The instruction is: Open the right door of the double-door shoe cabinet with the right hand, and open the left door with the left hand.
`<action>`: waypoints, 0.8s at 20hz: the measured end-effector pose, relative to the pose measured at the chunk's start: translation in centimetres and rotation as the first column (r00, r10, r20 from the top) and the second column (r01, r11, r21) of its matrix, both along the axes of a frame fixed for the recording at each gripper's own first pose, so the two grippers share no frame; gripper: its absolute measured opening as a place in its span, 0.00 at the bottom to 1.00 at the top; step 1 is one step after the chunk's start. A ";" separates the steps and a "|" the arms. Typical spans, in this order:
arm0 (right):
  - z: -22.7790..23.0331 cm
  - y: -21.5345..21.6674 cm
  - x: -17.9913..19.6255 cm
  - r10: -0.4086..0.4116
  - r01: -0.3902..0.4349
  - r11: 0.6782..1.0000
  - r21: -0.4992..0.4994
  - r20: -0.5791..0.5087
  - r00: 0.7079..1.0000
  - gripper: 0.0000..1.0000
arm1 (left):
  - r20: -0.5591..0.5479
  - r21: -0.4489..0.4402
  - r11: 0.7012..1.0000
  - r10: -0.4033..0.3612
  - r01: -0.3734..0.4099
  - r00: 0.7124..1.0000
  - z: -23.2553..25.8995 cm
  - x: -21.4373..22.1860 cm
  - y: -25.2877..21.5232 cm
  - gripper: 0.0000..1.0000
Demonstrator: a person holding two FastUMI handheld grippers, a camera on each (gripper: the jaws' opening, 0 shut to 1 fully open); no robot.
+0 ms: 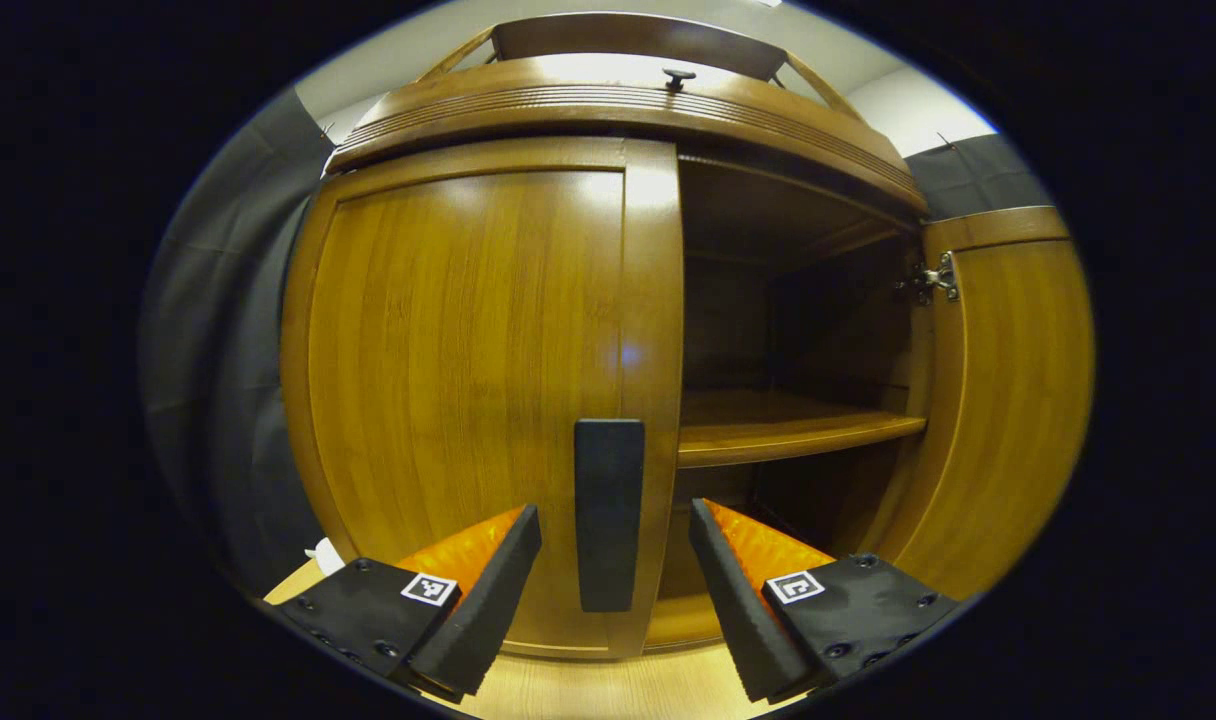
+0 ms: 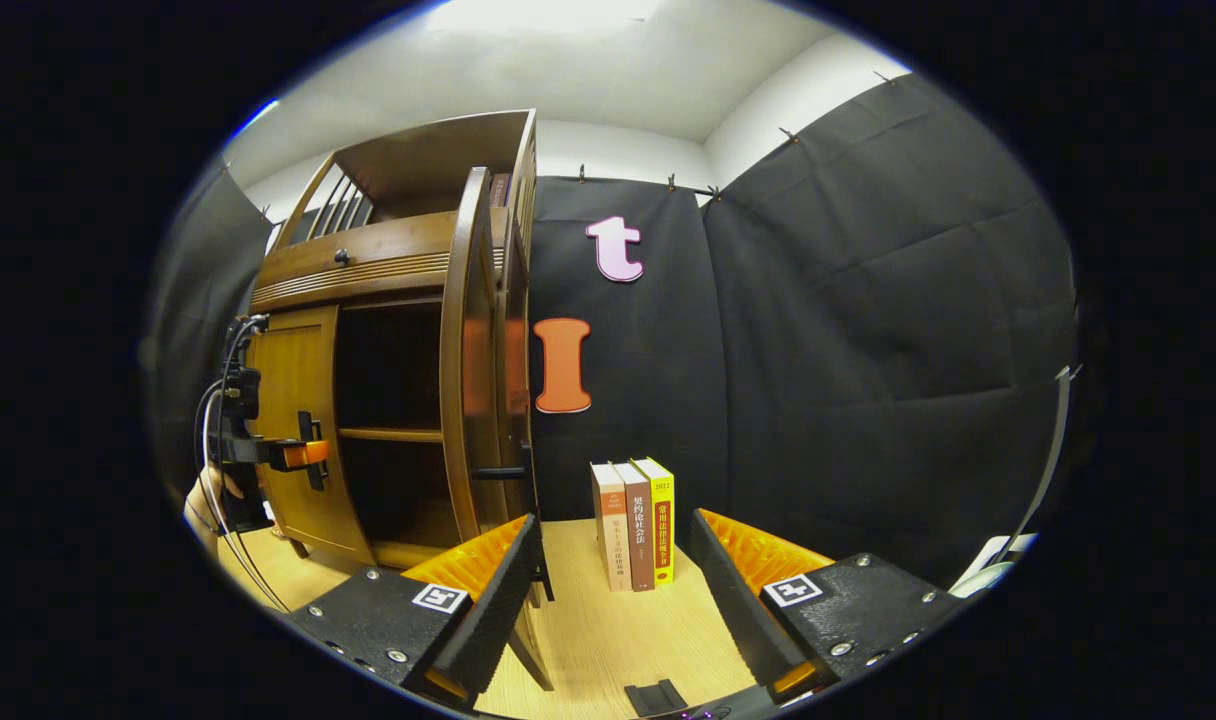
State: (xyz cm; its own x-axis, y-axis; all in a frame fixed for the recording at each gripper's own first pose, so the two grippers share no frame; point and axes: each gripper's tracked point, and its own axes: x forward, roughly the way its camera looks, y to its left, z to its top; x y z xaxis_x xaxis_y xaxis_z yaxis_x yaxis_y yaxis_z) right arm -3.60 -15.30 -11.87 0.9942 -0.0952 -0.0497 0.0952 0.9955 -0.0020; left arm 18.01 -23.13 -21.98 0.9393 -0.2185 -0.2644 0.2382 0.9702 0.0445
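Cabinet: shoe cabinet (image 1: 608, 110) stands on the worktop (image 2: 608, 620), filling the left gripper view.
Left door: left door (image 1: 468, 380) is closed, its dark upright handle (image 1: 609, 512) at 6 o'clock of the panel's inner edge.
Right door: right door (image 1: 1008, 400) is swung wide at 3 o'clock, baring a shelf (image 1: 788, 425); in the right gripper view it stands edge-on.
Left tongs: left tongs (image 1: 616, 560) are spread apart, one finger either side of the handle, not touching.
Right tongs: right tongs (image 2: 616, 575) are apart, gripping nothing.
Books: three books (image 2: 636, 522) stand upright at 12 o'clock of the right tongs.
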 end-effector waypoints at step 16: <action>0.0 0.8 0.1 -0.007 0.007 1.000 0.008 -0.008 1.000 0.92 | 0.009 0.039 0.999 -0.030 0.030 0.999 -0.9 1.3 -0.3 0.42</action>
